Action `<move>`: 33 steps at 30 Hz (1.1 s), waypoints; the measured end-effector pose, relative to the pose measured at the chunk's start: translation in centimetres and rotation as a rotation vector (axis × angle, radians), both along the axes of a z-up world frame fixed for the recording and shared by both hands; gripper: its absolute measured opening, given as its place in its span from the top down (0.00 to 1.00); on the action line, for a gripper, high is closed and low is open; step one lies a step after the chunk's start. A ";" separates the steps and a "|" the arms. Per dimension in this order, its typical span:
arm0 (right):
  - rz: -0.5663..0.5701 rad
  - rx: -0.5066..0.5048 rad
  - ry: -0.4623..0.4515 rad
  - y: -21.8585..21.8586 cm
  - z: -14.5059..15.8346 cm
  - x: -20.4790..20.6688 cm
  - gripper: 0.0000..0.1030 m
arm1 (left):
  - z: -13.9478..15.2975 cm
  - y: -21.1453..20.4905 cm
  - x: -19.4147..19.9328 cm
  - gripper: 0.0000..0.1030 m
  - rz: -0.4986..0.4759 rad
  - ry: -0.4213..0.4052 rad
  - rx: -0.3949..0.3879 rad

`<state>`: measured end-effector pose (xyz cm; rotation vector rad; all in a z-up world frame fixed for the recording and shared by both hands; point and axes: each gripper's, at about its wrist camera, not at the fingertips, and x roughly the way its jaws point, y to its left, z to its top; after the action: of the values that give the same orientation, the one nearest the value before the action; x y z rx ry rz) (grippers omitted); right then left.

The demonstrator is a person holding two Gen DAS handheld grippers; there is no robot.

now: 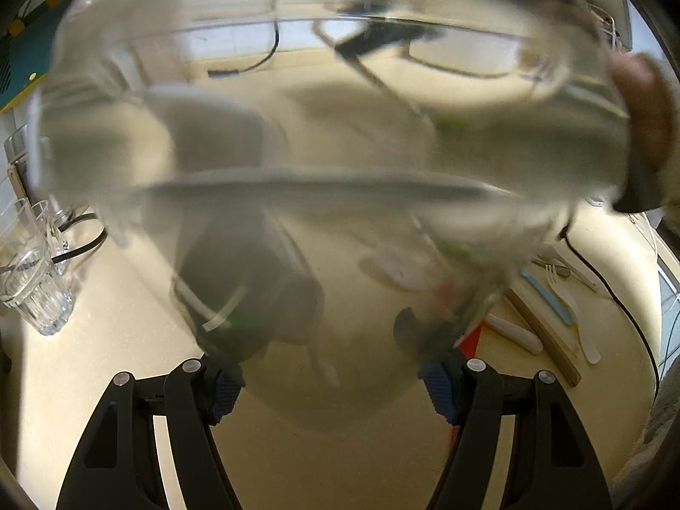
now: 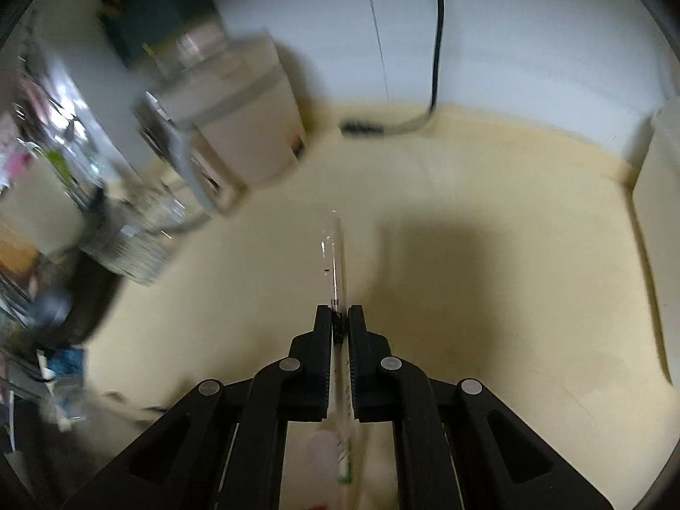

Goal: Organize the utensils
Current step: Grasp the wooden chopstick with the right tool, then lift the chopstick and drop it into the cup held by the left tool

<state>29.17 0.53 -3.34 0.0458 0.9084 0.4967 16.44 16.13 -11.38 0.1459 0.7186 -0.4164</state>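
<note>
The left tool (image 1: pixel 331 386) grips a large clear glass vessel (image 1: pixel 323 136), its blue-padded fingers (image 1: pixel 225 391) pressed on the narrow end; the vessel fills most of the left wrist view and blurs what lies behind it. The right tool (image 2: pixel 340 323) is closed on a thin clear plastic utensil with printed markings (image 2: pixel 335 255), whose stem projects forward past the fingertips above the cream counter (image 2: pixel 488 297). Right of the glass vessel, a wooden tray (image 1: pixel 548 340) sits on the counter holding a light blue flat utensil (image 1: pixel 548 297) and a white plastic fork (image 1: pixel 569 306). A white rounded handle (image 1: pixel 514 333) lies just beside the tray. Left of the vessel stand ribbed clear drinking glasses (image 1: pixel 29 272). A black cable (image 2: pixel 437 42) runs down the white wall.
</note>
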 end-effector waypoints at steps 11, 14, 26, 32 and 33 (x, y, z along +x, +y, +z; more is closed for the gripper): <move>0.025 0.008 -0.033 -0.8 4.3 -2.9 0.91 | -0.1 0.0 0.0 0.28 -0.001 0.001 -0.001; 0.056 -0.062 0.079 0.0 0.2 -2.0 0.84 | -0.1 0.0 0.0 0.28 -0.001 0.001 -0.002; 0.095 -0.296 0.214 3.8 -9.7 1.6 0.82 | -0.2 -0.1 -0.1 0.28 -0.001 0.003 -0.006; 0.141 -0.344 0.144 4.4 -10.0 1.3 0.91 | -0.2 -0.2 -0.4 0.28 0.000 0.002 -0.002; 0.138 -0.338 0.145 4.3 -10.1 1.1 0.91 | -0.2 -0.3 -0.4 0.28 0.001 0.002 -0.002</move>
<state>30.28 4.79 -13.43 -0.2933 1.1326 0.4658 16.00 15.85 -11.57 0.1437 0.7198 -0.4165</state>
